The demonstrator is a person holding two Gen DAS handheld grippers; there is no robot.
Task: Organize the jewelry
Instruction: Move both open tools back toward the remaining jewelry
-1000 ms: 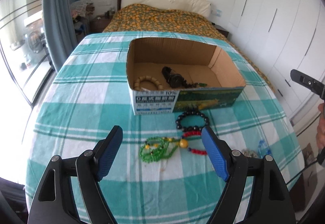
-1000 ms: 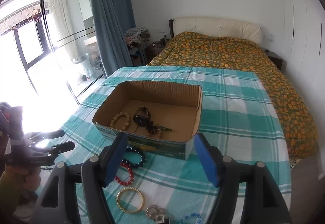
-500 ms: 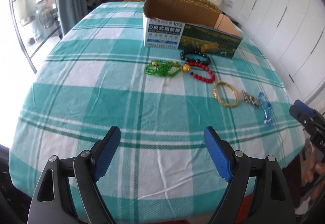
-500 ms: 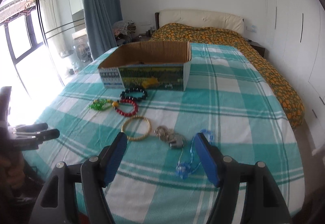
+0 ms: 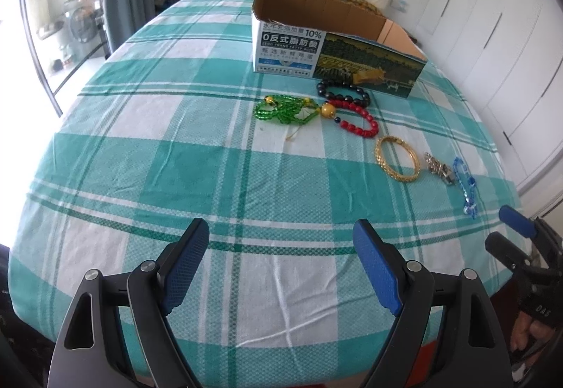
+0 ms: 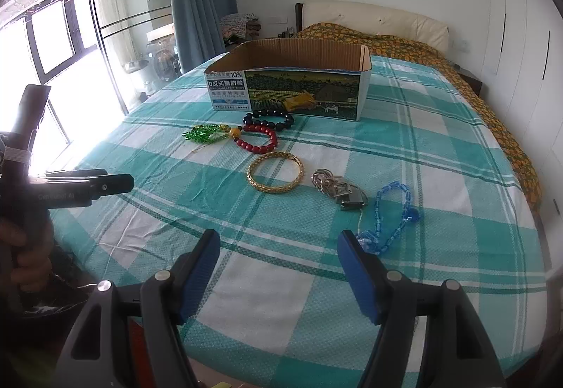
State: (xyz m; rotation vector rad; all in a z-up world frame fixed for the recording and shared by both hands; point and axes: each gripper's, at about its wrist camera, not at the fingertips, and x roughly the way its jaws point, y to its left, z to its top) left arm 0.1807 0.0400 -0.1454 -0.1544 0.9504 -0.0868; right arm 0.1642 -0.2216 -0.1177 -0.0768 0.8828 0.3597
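We are looking from both wrist cameras low at the table's near edge, facing across the checked tablecloth [image 5: 211, 148] toward the cardboard box [image 5: 337, 64] and bed [image 6: 404, 43]. The left view is sitting further left, the right further right. Both are sharing the jewelry row, including the gold bangle [image 6: 275, 171].

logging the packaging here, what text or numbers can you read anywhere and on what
"0反式脂肪酸", "10%" and "ZERO TRANS FATTY ACIDS": white and blue panel of the cardboard box.
Smaller lines above and below them on that panel: too small to read.
"DAS": strap at the right gripper.
Pale lettering on the left gripper's body: too blurred to read.
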